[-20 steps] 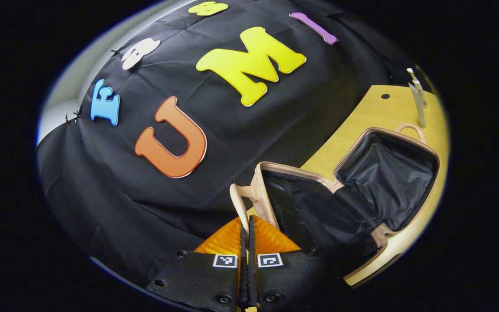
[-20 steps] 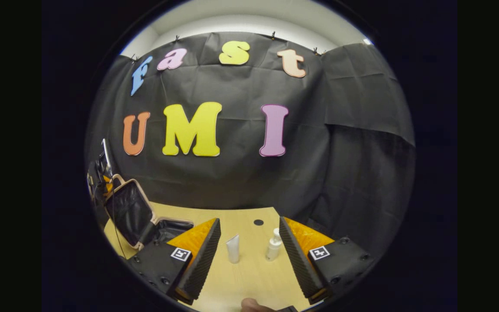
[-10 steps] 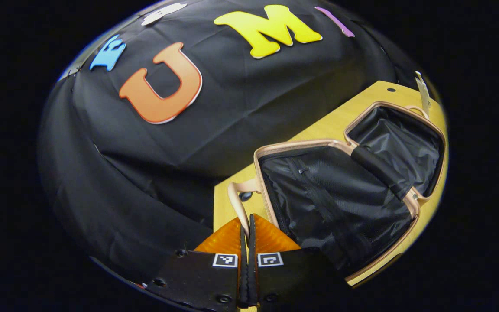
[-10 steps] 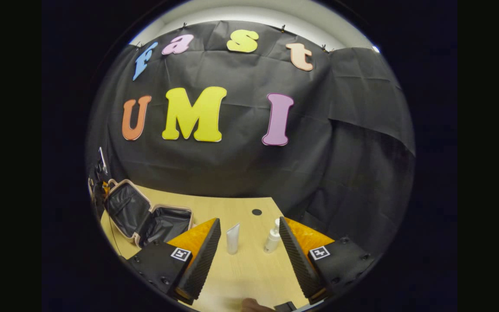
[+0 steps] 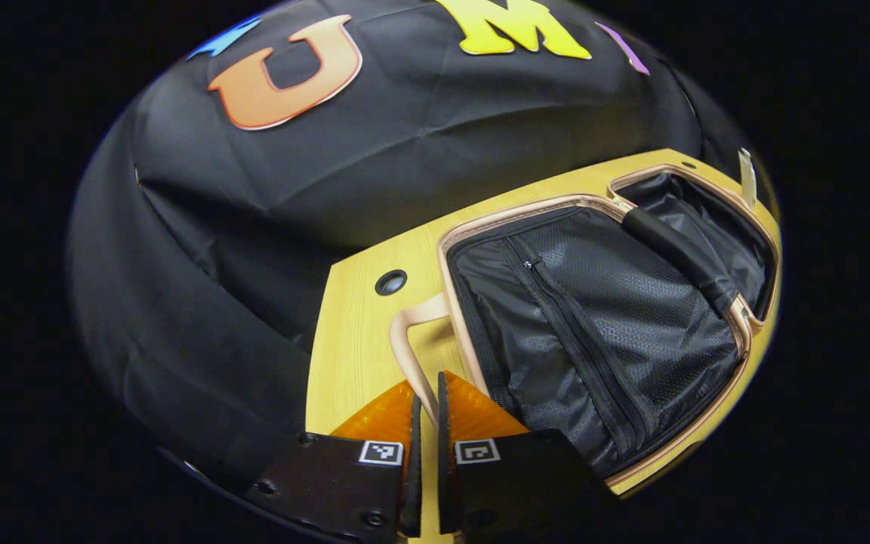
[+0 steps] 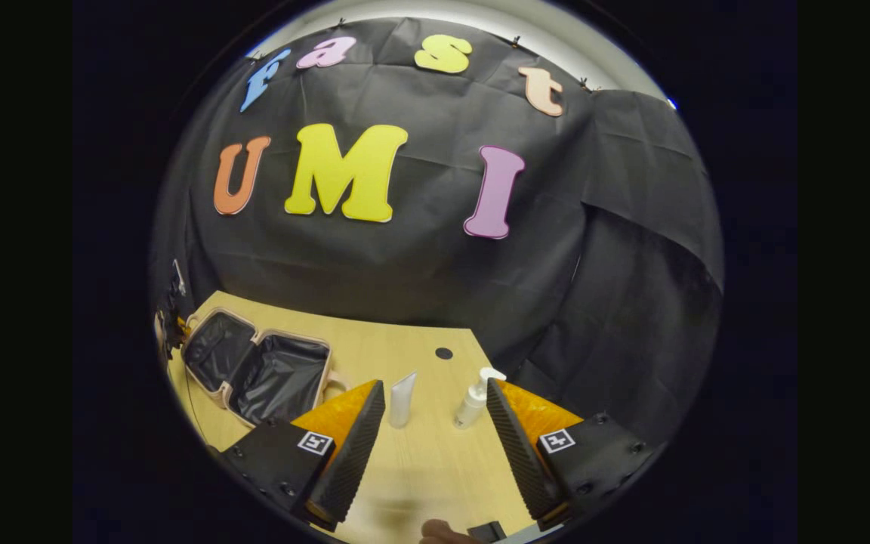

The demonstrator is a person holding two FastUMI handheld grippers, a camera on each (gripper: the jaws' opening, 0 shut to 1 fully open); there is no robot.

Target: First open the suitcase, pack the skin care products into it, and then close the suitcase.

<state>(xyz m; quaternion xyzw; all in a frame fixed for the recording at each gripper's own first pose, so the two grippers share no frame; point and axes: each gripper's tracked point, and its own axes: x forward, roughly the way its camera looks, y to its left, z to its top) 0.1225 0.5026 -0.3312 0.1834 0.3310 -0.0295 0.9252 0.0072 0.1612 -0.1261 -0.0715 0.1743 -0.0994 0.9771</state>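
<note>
I see the table [image 5: 352, 355] running out from the black booth wall, pale wood with a small round hole near its back edge. On it the suitcase [image 5: 593, 332] lies fully open, both halves flat with their black linings facing up; its long axis runs from my left claw [image 5: 426, 423] away toward the far right of the left gripper view. The near half shows a mesh pocket with zips, the far half is plain lining. In the right gripper view the same suitcase [image 6: 257, 370] sits at the far left of the table, well apart from my right claw [image 6: 431, 423].

The near half's handle [image 5: 408, 347] loops out toward my left claw, whose fingers stand almost together with a thin gap; the strap passes between them, but I cannot tell whether both still press on it.

My right claw is spread wide, holding nothing. Ahead, between its fingers, stand the tube [image 6: 402, 399] and the pump bottle [image 6: 473, 399], both upright on the table, side by side and apart from each other, the tube nearer the suitcase.
</note>
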